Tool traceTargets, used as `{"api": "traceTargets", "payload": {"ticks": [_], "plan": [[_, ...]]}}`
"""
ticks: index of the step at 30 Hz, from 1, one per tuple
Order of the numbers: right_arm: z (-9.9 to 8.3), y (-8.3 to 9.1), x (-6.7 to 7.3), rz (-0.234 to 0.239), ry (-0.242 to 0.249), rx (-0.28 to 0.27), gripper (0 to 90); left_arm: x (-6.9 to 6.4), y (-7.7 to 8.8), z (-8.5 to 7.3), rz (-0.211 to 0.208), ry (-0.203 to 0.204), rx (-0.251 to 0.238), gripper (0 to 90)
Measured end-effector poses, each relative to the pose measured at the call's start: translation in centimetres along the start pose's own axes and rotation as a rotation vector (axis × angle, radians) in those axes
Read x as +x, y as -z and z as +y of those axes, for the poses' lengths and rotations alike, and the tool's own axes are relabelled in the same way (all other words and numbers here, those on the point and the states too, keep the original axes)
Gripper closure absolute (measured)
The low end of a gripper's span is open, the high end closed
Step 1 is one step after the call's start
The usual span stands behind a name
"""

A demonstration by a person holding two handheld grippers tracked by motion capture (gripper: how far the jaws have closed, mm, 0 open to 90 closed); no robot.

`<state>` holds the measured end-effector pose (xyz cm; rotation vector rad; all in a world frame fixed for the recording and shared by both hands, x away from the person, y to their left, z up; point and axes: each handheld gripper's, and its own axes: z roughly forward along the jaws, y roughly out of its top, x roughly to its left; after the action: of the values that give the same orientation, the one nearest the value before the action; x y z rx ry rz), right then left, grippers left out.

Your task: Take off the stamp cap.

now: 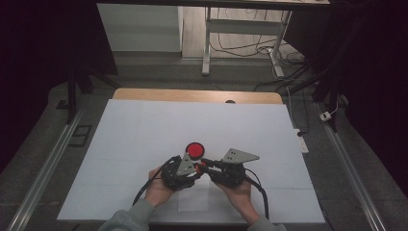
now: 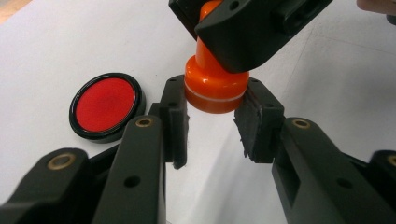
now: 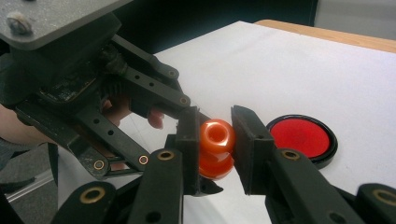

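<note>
Orange stamp (image 2: 215,84) held above the bench (image 1: 144,130), between both grippers at centre-front. Right gripper (image 3: 215,140) clamped on the knob end (image 3: 217,135), pads pressed against both sides. Left gripper (image 2: 212,126) closed down around the wide base (image 2: 215,91); pads look to touch the base rim on each side, contact shallow, only near the pad tops. Red ink pad (image 1: 195,149) lying open on the white sheet, at about 12 o'clock from the grippers, near but apart. Risks, as judged: shallow hold on smooth rounded plastic, so base could slip out of the left pads if pulled or twisted. Uneven pull between hands could tilt the stamp or pop it free onto the bench. Proximity of ink pad: a dropped stamp could land on it or smear the sheet.
</note>
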<state>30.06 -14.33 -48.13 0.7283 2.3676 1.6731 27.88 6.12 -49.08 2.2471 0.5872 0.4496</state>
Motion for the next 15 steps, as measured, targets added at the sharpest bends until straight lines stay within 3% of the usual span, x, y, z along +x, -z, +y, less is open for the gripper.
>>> {"api": "traceTargets", "payload": {"ticks": [15], "plan": [[-0.02, 0.03, 0.08, -0.004, 0.003, -0.009, 72.2, -0.02, 0.05, -0.06, 0.002, -0.010, -0.006, 64.9]]}}
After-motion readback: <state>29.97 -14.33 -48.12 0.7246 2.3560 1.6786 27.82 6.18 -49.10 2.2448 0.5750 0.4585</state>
